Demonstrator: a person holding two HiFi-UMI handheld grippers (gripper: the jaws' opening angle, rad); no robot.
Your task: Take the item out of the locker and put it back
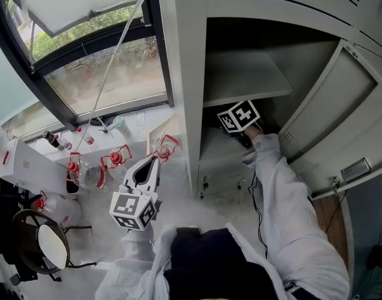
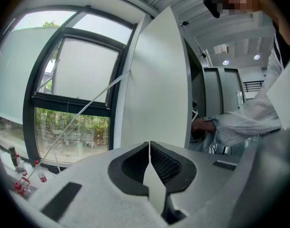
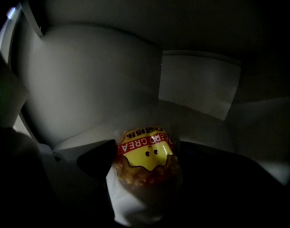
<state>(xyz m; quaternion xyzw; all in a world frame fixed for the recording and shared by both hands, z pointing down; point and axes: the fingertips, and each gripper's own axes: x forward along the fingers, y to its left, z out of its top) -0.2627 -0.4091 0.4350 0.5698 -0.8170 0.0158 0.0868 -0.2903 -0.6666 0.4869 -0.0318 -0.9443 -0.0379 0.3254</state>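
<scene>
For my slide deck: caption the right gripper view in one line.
Right gripper holds a wrapped snack inside the dark locker.

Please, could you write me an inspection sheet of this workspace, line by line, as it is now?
Surface: locker shelf above the right gripper; pale floor outside.
Job's things: locker open; snack packet inside, under the shelf.
Clutter: jars with red clasps on the floor by the window.
Grippers: left gripper shut, empty, outside; right gripper shut on the snack packet.
Cables: black cable beside the right sleeve; white cord crosses the window.
Surroundings: round seat at left.
</scene>
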